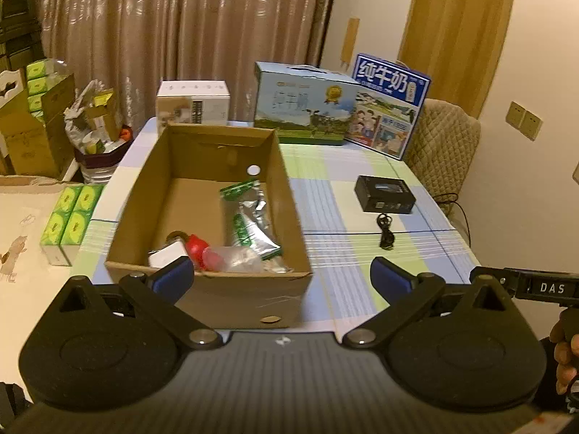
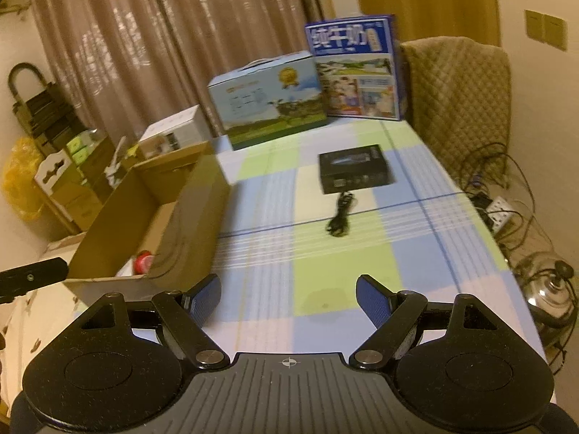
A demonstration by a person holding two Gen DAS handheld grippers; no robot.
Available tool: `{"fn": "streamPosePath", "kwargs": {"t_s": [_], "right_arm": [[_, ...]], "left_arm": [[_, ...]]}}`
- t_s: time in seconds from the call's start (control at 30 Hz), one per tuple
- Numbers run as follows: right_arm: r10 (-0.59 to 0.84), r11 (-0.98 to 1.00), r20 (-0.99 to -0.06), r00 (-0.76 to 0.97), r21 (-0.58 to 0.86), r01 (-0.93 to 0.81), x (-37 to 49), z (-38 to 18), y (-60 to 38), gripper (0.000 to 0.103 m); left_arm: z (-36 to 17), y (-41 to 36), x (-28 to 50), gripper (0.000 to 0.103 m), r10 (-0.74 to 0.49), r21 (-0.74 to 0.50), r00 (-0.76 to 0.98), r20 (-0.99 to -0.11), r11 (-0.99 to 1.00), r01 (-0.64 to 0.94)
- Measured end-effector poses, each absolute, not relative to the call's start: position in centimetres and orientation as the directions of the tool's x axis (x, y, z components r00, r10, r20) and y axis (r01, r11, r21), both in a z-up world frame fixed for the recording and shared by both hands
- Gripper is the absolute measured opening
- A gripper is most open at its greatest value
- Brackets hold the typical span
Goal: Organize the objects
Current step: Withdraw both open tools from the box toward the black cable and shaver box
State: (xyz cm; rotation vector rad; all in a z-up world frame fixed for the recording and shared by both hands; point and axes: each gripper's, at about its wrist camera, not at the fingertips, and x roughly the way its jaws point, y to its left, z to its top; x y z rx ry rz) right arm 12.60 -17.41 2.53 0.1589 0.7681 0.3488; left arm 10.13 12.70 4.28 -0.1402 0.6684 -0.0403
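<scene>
Left gripper [image 1: 282, 275]: fingers spread wide, nothing between them.
Cardboard box [image 1: 282, 195]: on the checked surface [image 1: 347, 253], its near wall just ahead of the left fingers; a green-and-silver pouch [image 1: 249, 217] and a red item [image 1: 197, 246] lie inside.
Right gripper [image 2: 288, 294]: fingers apart, empty.
Black cable [image 2: 340, 217]: well ahead of the right fingers, just before the black box [image 2: 354, 173].

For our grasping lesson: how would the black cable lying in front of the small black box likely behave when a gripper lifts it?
The black cable looks thin and loosely bundled, so it would probably flop and uncoil. It seems light and should not roll. Lying flat on the checked tablecloth, it may slip between wide pads.
</scene>
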Motion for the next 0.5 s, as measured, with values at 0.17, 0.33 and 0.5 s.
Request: {"fn": "streamPosePath", "kwargs": {"t_s": [0.17, 0.33, 0.5], "right_arm": [[0.345, 0.938, -0.648, 0.679, 0.271, -0.218, 12.6, 2.6, -18.9, 0.079], [0.337, 0.94, -0.649, 0.682, 0.277, -0.201, 12.9, 2.2, -19.7, 0.079], [0.325, 0.943, -0.651, 0.686, 0.281, -0.18, 13.8, 1.5, -20.5, 0.079]], "left_arm": [[4.6, 11.0, 10.8, 0.102, -0.116, -0.142, 0.785, -0.609, 0.989, 0.036], [4.6, 9.5, 11.8, 0.102, -0.14, -0.136, 0.78, -0.61, 0.988, 0.071], [4.4, 7.9, 13.0, 0.102, -0.162, -0.133, 0.772, -0.614, 0.986, 0.101]]}}
